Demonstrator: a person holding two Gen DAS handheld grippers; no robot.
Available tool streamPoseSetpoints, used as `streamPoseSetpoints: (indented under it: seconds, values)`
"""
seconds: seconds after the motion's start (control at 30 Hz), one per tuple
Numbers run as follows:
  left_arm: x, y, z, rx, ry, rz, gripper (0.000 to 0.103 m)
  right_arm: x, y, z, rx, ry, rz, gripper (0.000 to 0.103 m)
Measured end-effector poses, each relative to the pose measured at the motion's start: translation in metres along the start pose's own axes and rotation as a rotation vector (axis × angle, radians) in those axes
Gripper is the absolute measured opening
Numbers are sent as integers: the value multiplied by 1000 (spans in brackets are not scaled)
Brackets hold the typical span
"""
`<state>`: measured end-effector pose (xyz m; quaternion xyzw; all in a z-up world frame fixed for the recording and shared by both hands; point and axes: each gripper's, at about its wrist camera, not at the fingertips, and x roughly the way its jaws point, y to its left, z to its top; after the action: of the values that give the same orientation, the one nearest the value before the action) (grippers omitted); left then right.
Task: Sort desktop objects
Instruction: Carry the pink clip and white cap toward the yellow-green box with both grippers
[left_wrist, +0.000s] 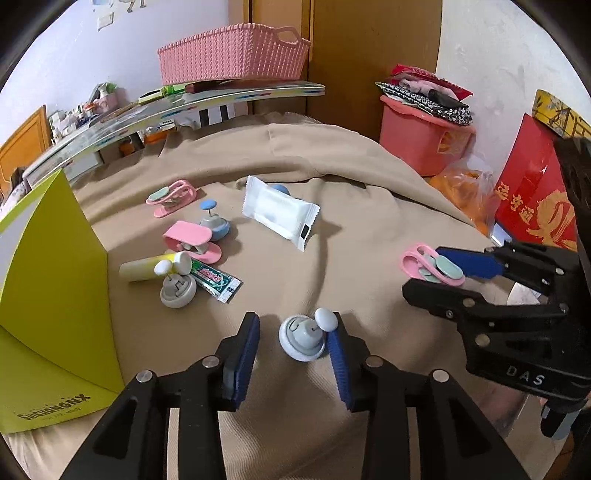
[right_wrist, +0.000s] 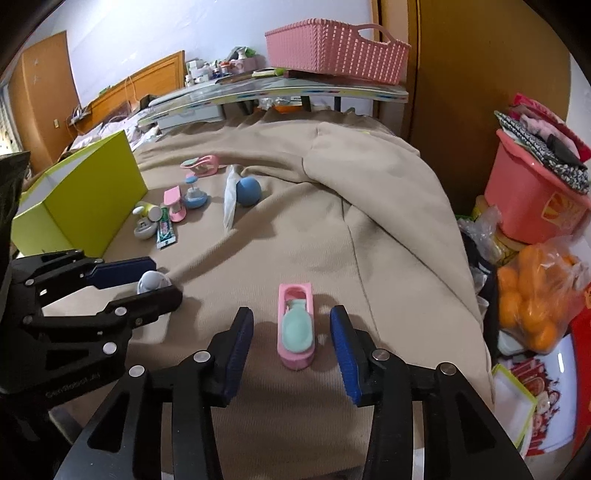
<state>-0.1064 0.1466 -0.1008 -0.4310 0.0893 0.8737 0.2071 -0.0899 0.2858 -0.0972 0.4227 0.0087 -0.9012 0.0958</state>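
Left gripper (left_wrist: 293, 349) spread wide around grey-white hook (left_wrist: 301, 336), seemingly not touching; right gripper (right_wrist: 291, 338) wide, straddling pink clip (right_wrist: 296, 328) on beige cloth (right_wrist: 369, 229)

White walls (right_wrist: 147, 26), wood door (right_wrist: 44, 96) & wardrobe (left_wrist: 369, 55), cluttered shelf (right_wrist: 295, 90) behind.

Bare beige cloth (right_wrist: 295, 251) lying open mid-table; tall lime-green cardboard box (left_wrist: 55, 295) blocking left side; small-item cluster (left_wrist: 184, 254) crowding beside box.
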Motion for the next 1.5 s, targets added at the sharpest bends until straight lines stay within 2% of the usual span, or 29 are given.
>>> streamPoseSetpoints:
  seconds: [0.2,0.27,0.43,0.77,0.97,1.5]
  values:
    - [4,0,7,-31,-9,-36,36,-1,1,-2,12,-17,-15,45]
    - [4,-3,7,-14,-9,-42,28,-1,5,-3,3,-22,-44,40]
    - [-4,-3,0,-13,-23,-85,28,-1,13,-5,0,-27,-78,18]
    - [-23,18,-17,-93,-48,-147,28,-4,17,-7,6,-8,-91,18]
    - [-36,24,-22,-110,-60,-149,28,-8,26,-9,-20,-10,-94,18]
    - [-66,16,-20,-82,-105,-107,28,-37,44,-7,-42,-52,-81,18]
